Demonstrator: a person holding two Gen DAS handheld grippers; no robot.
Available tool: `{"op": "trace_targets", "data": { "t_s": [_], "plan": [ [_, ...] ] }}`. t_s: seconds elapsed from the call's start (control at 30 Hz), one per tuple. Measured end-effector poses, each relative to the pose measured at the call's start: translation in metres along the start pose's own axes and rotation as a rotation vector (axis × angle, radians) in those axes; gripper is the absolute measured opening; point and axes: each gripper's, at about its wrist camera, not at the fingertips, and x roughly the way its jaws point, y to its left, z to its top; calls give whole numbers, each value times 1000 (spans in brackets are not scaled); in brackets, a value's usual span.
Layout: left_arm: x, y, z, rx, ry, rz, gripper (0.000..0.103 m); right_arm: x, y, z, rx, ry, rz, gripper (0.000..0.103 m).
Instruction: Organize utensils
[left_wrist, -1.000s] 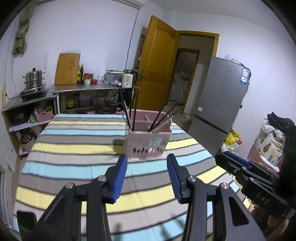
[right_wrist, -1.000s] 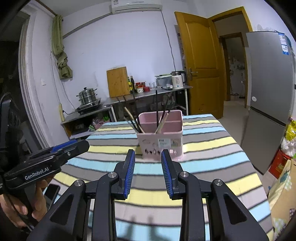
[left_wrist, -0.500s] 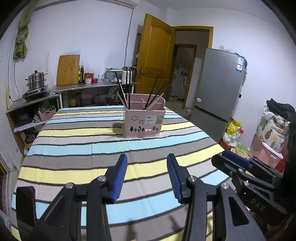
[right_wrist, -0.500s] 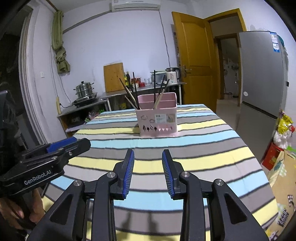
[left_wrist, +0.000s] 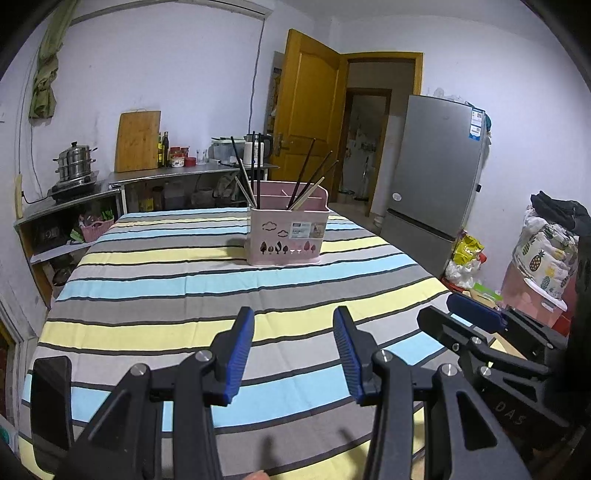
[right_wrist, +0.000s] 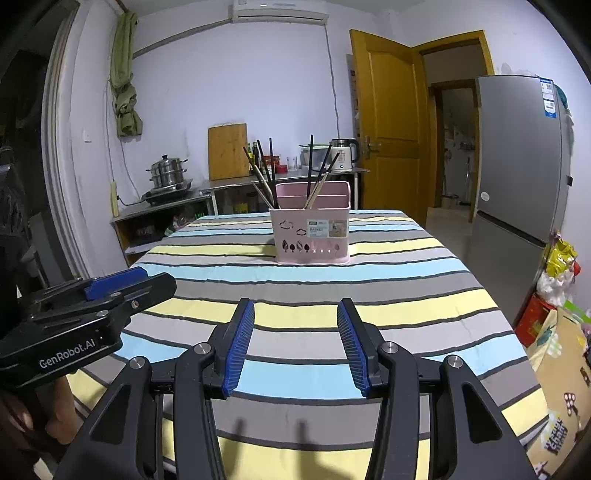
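The left tongs (left_wrist: 293, 347) are held released above the near edge of the counter (left_wrist: 155, 291), tilted slightly downward, with nothing between the blue pads (left_wrist: 236, 354). The right tongs (right_wrist: 295, 339) are held level with them just to the right, likewise tilted down; their jaws have just been opening, and only striped cloth is seen between them. Part of a hand (right_wrist: 22, 417) is seen under the left handle. The pink utensil holder (right_wrist: 310, 229) is set well beyond both, toward the far middle of the counter, with dark chopsticks (right_wrist: 309, 166) standing tilted in its compartments.
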Motion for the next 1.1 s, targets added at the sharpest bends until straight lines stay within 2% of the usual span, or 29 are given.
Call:
{"op": "trace_targets", "data": {
  "t_s": [1.1],
  "plan": [
    [-5,2,-2,5,-6,6,46,-2,-3,-1,12,-9,-14,48]
  ]
}}
